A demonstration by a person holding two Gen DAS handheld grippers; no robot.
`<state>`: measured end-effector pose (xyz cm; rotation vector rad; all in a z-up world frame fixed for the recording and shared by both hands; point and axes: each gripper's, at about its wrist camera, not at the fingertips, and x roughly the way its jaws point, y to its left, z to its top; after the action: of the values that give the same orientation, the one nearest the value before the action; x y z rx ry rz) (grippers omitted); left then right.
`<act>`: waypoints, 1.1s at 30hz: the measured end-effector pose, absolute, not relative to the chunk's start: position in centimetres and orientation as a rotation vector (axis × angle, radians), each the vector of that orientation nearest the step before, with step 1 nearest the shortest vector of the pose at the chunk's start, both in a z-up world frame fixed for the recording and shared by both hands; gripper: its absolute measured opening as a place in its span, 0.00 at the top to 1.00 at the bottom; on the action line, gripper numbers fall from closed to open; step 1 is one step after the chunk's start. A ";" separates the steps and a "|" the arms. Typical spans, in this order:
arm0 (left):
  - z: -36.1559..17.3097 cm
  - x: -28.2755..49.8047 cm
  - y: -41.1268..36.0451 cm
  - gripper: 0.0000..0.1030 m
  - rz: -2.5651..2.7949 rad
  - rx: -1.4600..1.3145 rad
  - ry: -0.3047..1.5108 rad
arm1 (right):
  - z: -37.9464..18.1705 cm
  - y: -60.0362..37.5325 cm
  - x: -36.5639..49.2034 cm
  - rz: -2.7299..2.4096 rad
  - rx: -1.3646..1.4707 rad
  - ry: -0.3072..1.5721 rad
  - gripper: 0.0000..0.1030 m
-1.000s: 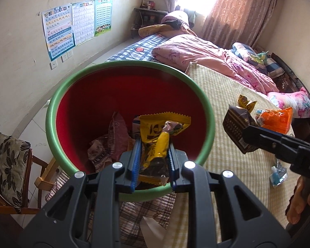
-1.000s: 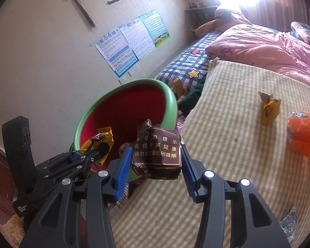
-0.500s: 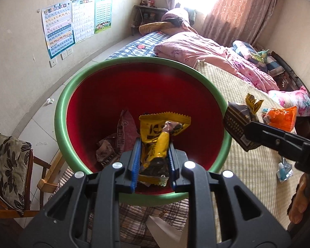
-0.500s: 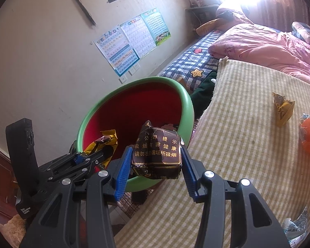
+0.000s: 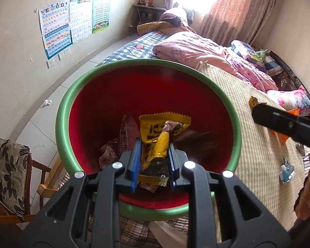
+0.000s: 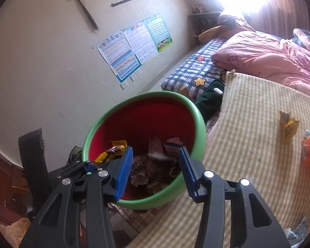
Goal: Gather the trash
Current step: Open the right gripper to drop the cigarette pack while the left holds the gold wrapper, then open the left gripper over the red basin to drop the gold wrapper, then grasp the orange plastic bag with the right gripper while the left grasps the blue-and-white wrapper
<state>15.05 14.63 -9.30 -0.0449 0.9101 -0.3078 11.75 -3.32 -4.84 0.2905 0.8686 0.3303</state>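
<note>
The dark pack had left the right gripper (image 6: 156,170), now open and empty over the bin (image 6: 198,122). The left gripper (image 5: 153,165) pinched a yellow wrapper (image 5: 163,128) above it. Wrappers (image 6: 288,126) remained on the mat (image 6: 248,144).

A home bedroom: bed (image 5: 248,95), pink quilt (image 5: 196,49), window curtains (image 5: 233,10).

Brown smear (image 5: 196,140) inside red bin (image 5: 105,107), motion-blurred, identity unclear, bin's near rim hidden behind left gripper (image 5: 153,161), wooden chair (image 5: 12,177) cut off at frame edge.
</note>
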 end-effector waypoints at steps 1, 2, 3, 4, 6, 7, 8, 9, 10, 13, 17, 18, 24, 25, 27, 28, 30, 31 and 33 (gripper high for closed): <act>-9.3 15.1 14.7 0.78 -0.305 -0.045 0.911 | -4.8 -3.1 11.8 0.335 0.288 0.867 0.56; -9.4 15.2 14.8 0.78 -0.302 -0.045 0.913 | -4.7 -2.9 11.9 0.340 0.287 0.865 0.55; -9.4 15.3 14.9 0.78 -0.301 -0.046 0.917 | -4.7 -2.9 12.0 0.343 0.286 0.863 0.55; -9.5 15.3 15.0 0.78 -0.298 -0.043 0.922 | -4.6 -2.8 12.1 0.343 0.288 0.859 0.55; -9.5 15.4 14.8 0.62 -0.289 -0.037 0.929 | -4.5 -2.9 12.1 0.341 0.297 0.858 0.54; -9.4 15.3 14.8 0.47 -0.288 -0.039 0.919 | -4.5 -3.1 12.1 0.338 0.299 0.858 0.54; -9.2 15.2 14.7 0.36 -0.279 -0.038 0.908 | -4.4 -3.3 12.0 0.336 0.299 0.857 0.54; -9.2 15.2 14.7 0.34 -0.276 -0.041 0.903 | -4.4 -3.6 11.8 0.331 0.302 0.854 0.54; -9.1 15.2 14.6 0.34 -0.279 -0.047 0.903 | -4.4 -3.9 11.6 0.324 0.304 0.853 0.54; -9.1 15.0 13.8 0.34 -0.282 -0.042 0.909 | -4.5 -5.7 10.8 0.290 0.308 0.847 0.49; -8.9 14.5 13.2 0.33 -0.282 -0.059 0.902 | -4.6 -10.5 9.5 0.162 0.297 0.832 0.49; -8.6 14.2 12.9 0.34 -0.284 -0.061 0.895 | -4.6 -11.8 9.2 0.127 0.292 0.827 0.49; -7.5 12.5 11.0 0.32 -0.296 -0.068 0.862 | -3.4 -21.9 6.8 -0.160 0.242 0.736 0.43; -7.4 12.1 10.5 0.32 -0.302 -0.067 0.863 | -3.3 -23.4 6.5 -0.195 0.233 0.723 0.42; -7.4 11.5 9.4 0.32 -0.314 -0.065 0.873 | -3.8 -25.6 6.5 -0.226 0.220 0.739 0.37; -7.5 11.2 8.9 0.31 -0.320 -0.065 0.879 | -4.2 -26.6 6.9 -0.217 0.224 0.767 0.37; -7.6 10.4 7.5 0.30 -0.340 -0.067 0.896 | -5.3 -27.7 7.6 -0.174 0.232 0.818 0.34; -7.7 10.0 6.8 0.30 -0.351 -0.069 0.905 | -6.2 -28.0 8.0 -0.153 0.221 0.842 0.34; -7.8 9.4 5.7 0.30 -0.368 -0.077 0.918 | -7.3 -28.2 8.2 -0.129 0.209 0.872 0.40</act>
<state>9.39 5.72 -7.77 -0.0769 0.9180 -0.3680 8.15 -28.24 -7.32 0.2089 0.8723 -0.1288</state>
